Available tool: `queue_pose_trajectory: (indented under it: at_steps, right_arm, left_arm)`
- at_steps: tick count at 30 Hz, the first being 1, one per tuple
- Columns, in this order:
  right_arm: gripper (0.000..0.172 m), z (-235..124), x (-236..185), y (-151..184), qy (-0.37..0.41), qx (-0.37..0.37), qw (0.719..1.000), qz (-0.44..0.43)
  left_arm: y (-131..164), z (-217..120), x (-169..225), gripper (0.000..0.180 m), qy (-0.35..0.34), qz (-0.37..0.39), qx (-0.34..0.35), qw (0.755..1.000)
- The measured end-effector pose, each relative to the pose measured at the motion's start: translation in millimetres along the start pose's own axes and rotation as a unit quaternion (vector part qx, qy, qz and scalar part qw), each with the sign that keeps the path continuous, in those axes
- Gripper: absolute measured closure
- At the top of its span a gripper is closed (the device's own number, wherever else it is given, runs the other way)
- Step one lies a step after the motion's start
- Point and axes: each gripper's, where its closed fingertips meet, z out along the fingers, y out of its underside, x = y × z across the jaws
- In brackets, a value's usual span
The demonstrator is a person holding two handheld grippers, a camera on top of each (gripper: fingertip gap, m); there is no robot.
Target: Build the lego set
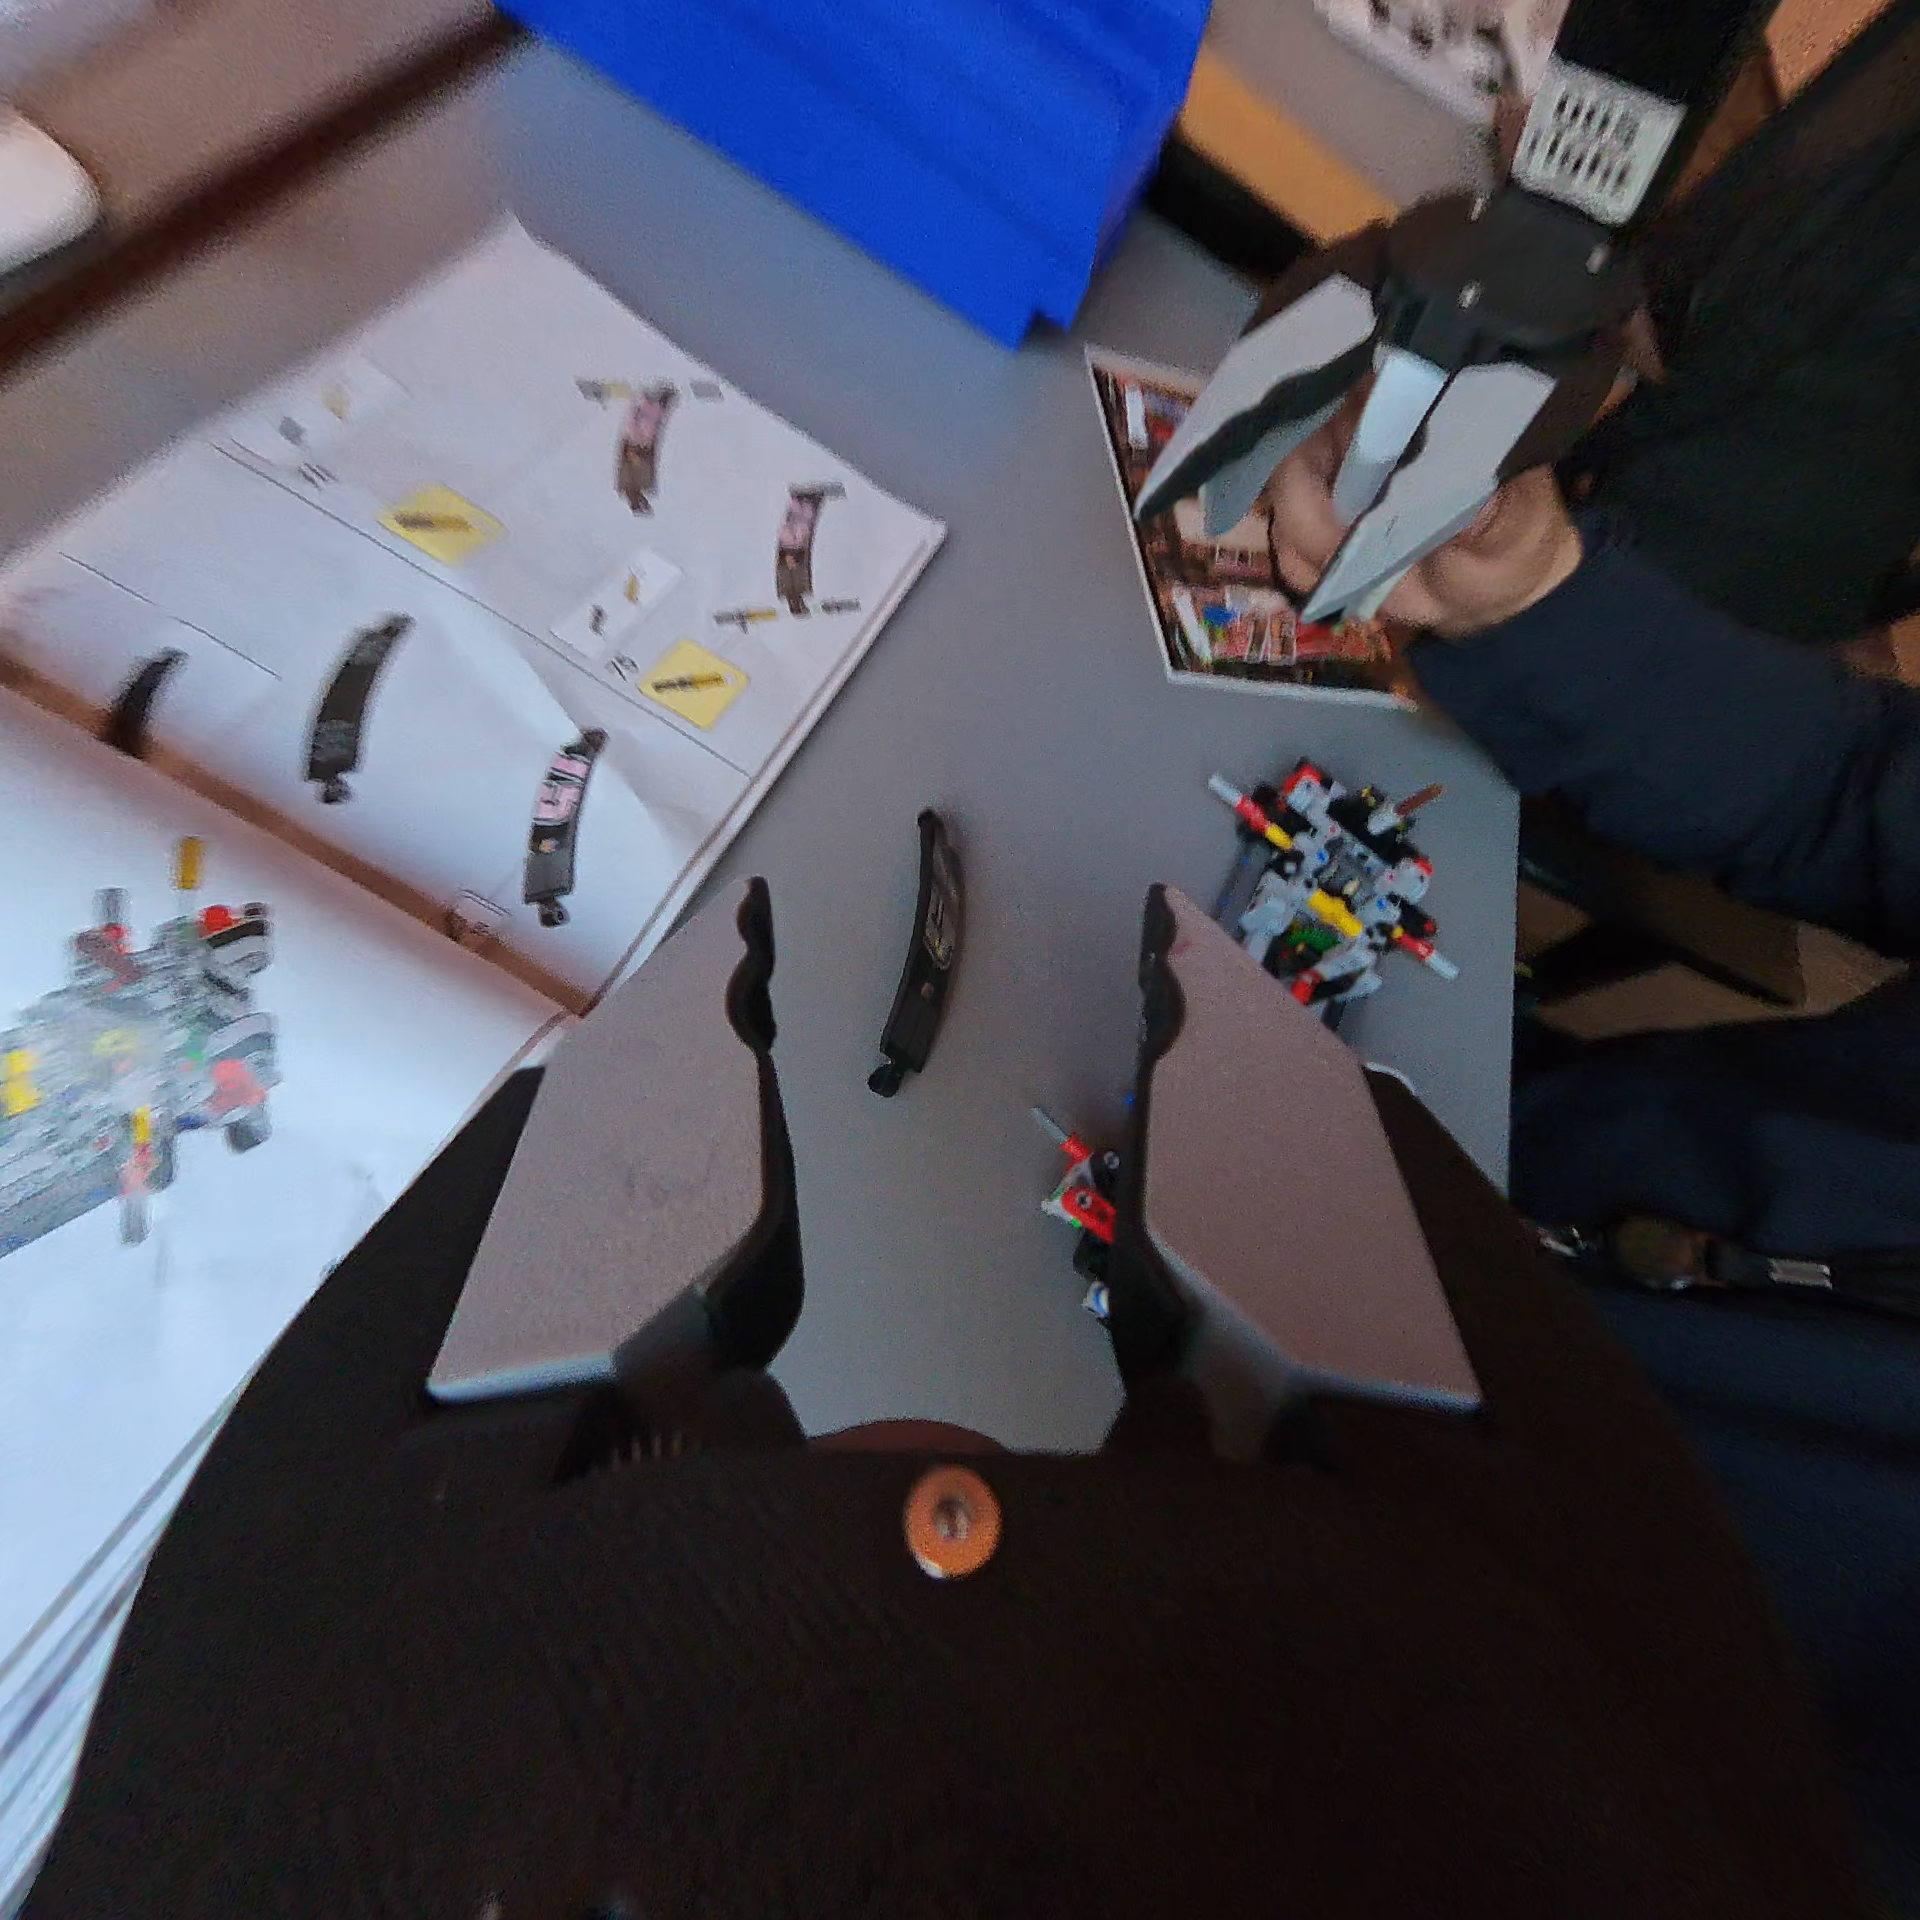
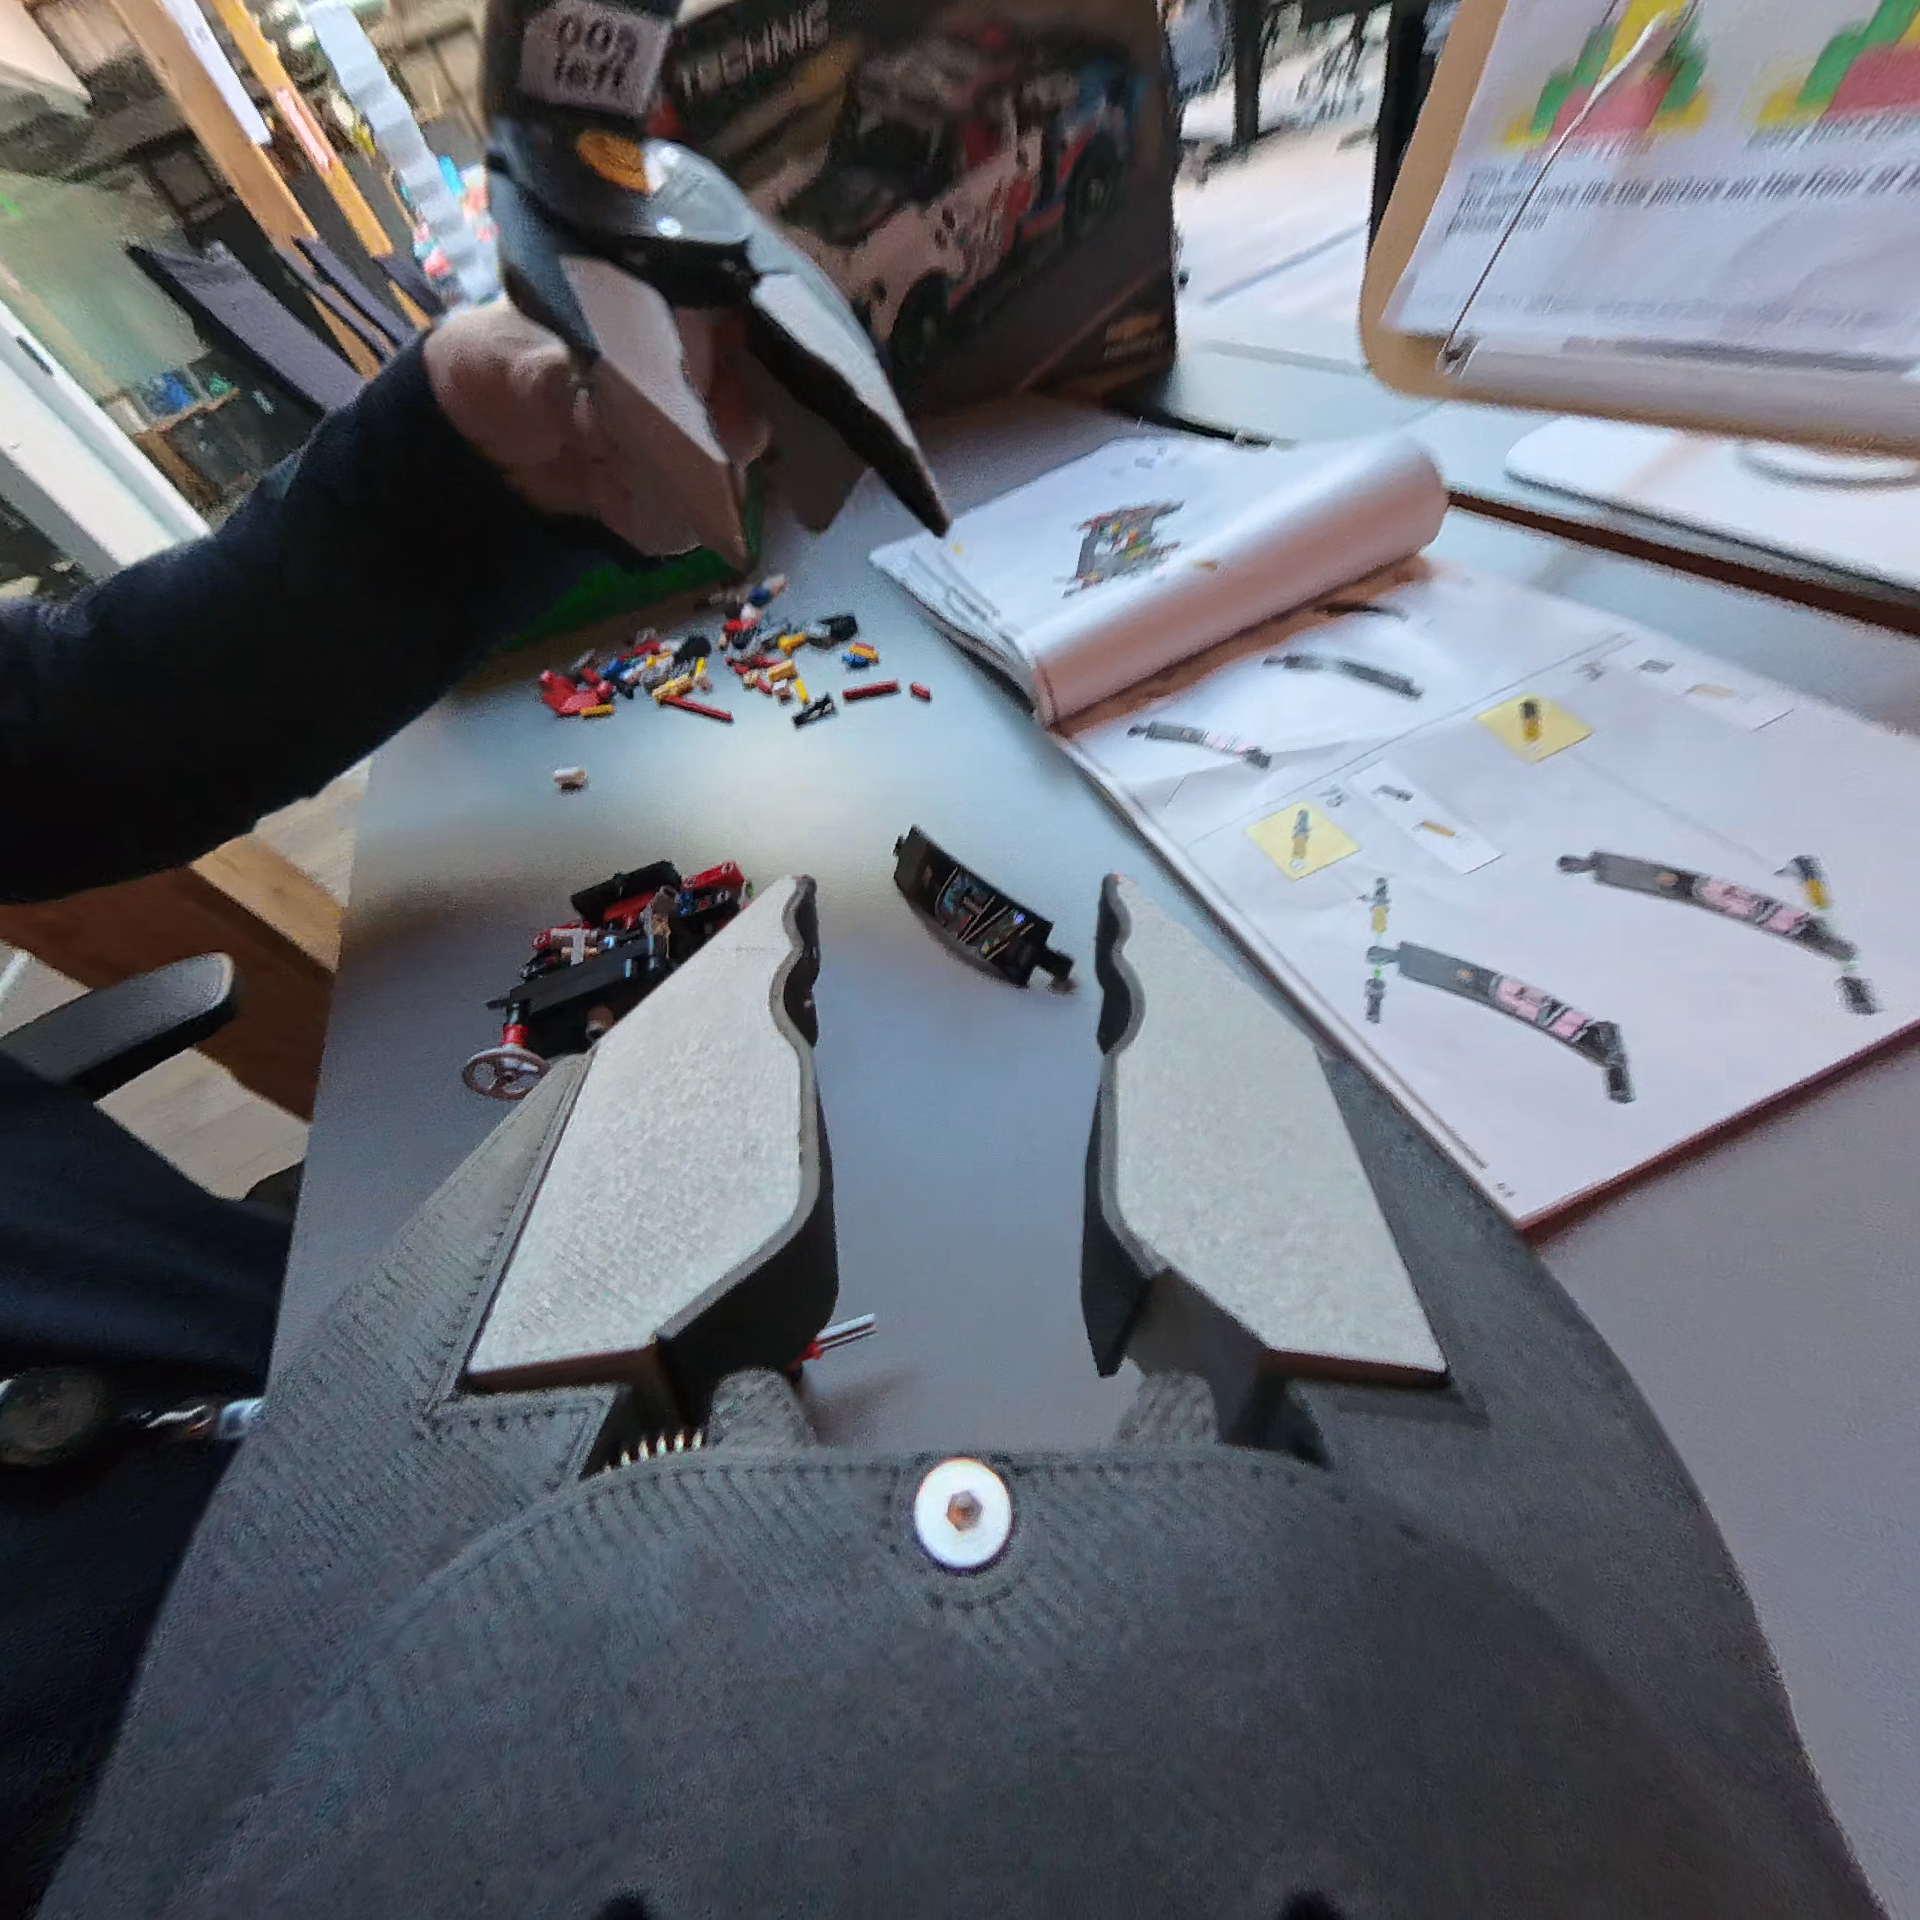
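Note:
A black curved panel piece (image 1: 925,956) lies on the grey table (image 1: 1039,675). My left gripper (image 1: 956,902) hovers above it, open and empty, and neither pad touches the piece. In the right wrist view the same panel (image 2: 977,920) lies just beyond my right gripper (image 2: 956,894), which is also open and empty. The right gripper shows raised at the top right of the left wrist view (image 1: 1236,561), held by a hand. The left gripper shows raised in the right wrist view (image 2: 836,535), with its jaws apart.
An open instruction booklet (image 1: 468,623) (image 2: 1455,831) lies beside the panel. A grey-white partial build (image 1: 1330,894) and a small red-black assembly (image 1: 1086,1195) sit near the table edge. Loose pieces (image 2: 717,665), a black-red assembly (image 2: 613,956), a blue bin (image 1: 914,135) and a set box (image 2: 935,187) are also in view.

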Motion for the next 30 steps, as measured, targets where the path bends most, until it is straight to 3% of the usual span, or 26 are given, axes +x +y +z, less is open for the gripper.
queue_pose_trajectory:
  at_steps: [4,9,11,15,18,20,22,23,25,27,30]
  right_arm:
    - [0.120,-20,10,-20,0.026,0.075,0.996,-0.029]
    - [0.116,-36,29,-30,0.055,0.144,0.987,-0.035]
    - [0.115,-40,36,-28,0.068,0.159,0.984,-0.034]
    - [0.117,-54,42,-30,0.080,0.192,0.978,-0.023]
    - [0.119,-60,46,-29,0.090,0.203,0.975,-0.016]
    - [0.119,-60,45,-27,0.091,0.203,0.975,-0.014]
    - [0.119,-56,44,-25,0.092,0.196,0.976,-0.016]
    - [0.119,-54,42,-23,0.089,0.190,0.978,-0.018]
    - [0.119,-47,39,-20,0.082,0.179,0.980,-0.021]
    - [0.119,-41,35,-18,0.071,0.170,0.983,-0.022]
    - [0.119,-33,29,-16,0.059,0.157,0.985,-0.028]
  left_arm:
    - [-2,-26,12,0.104,-0.029,-0.002,0.086,0.996]
    - [9,-28,16,0.101,-0.040,0.002,0.156,0.987]
    - [0,-34,29,0.099,0.002,0.002,0.206,0.979]
    - [-37,-76,52,0.104,0.118,-0.015,0.335,0.935]
    - [-43,-91,48,0.108,0.115,-0.001,0.358,0.926]
    - [-32,-91,47,0.109,0.089,0.001,0.330,0.940]
    - [-4,-86,66,0.117,0.089,0.024,0.254,0.963]
    - [19,-81,74,0.123,0.070,0.041,0.192,0.978]
    - [88,-76,70,0.115,-0.035,0.058,0.016,0.998]
    - [167,-88,72,0.113,-0.125,0.038,-0.158,0.979]
    - [232,-97,90,0.126,-0.201,-0.018,-0.240,0.949]
